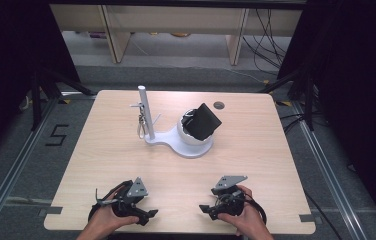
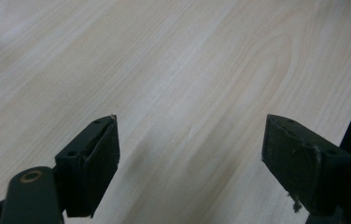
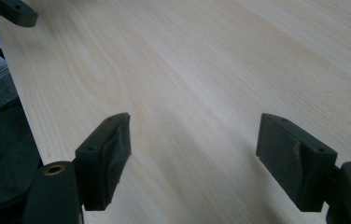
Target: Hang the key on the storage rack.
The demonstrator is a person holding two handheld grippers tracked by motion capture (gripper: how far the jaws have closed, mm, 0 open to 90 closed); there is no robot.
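We hold the left gripper (image 1: pixel 146 216) and the right gripper (image 1: pixel 206 209) low over the near edge of the wooden table (image 1: pixel 256 150), both with jaws wide and empty, while the white stand (image 1: pixel 176 142) with the black pouch (image 1: pixel 203 121) waits at twelve o'clock, well apart.

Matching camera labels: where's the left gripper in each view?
High view: left gripper at bottom left, near the table's front edge, jaws pointing toward the right one.
Left gripper view: its two black jaws rise from the bottom, wide open over bare wood.
Right gripper view: dark jaw tip in the top left corner, probably the left gripper's.
Shared landmark: the light wood table.
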